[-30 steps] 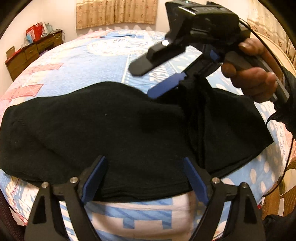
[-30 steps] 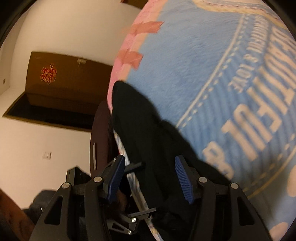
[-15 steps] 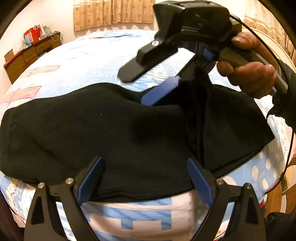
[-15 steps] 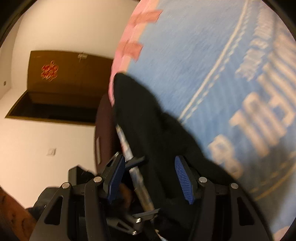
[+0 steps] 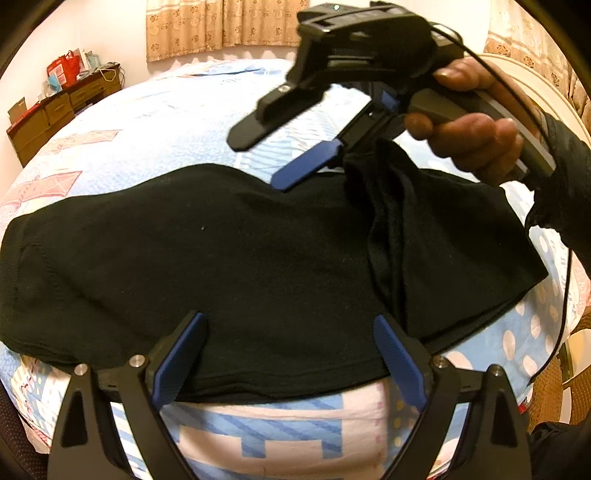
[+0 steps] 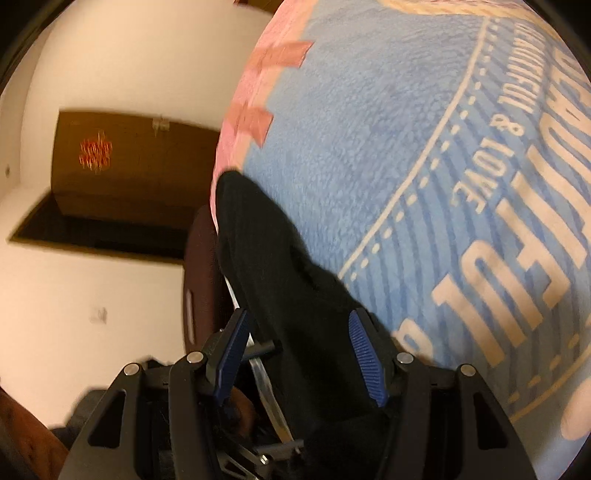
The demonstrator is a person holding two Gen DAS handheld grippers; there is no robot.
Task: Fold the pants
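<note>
The black pants (image 5: 229,258) lie folded across the near edge of the bed. My left gripper (image 5: 288,354) is open, its blue pads over the near hem, not closed on it. My right gripper (image 5: 273,158) hangs above the far right part of the pants; black cloth drapes from between the bases of its fingers. In the right wrist view the pants (image 6: 280,280) run between the spread blue pads of my right gripper (image 6: 299,350), which stand apart and do not pinch.
A blue and pink printed blanket (image 5: 159,122) covers the bed and also shows in the right wrist view (image 6: 406,147). A wooden dresser (image 5: 55,110) stands at far left. Curtains (image 5: 221,26) hang behind. A brown door (image 6: 122,166) and a dark chair (image 6: 199,280) are beside the bed.
My right gripper has risen and shifted a little, lifting the fold of black cloth higher. My left gripper has stayed open over the near hem.
</note>
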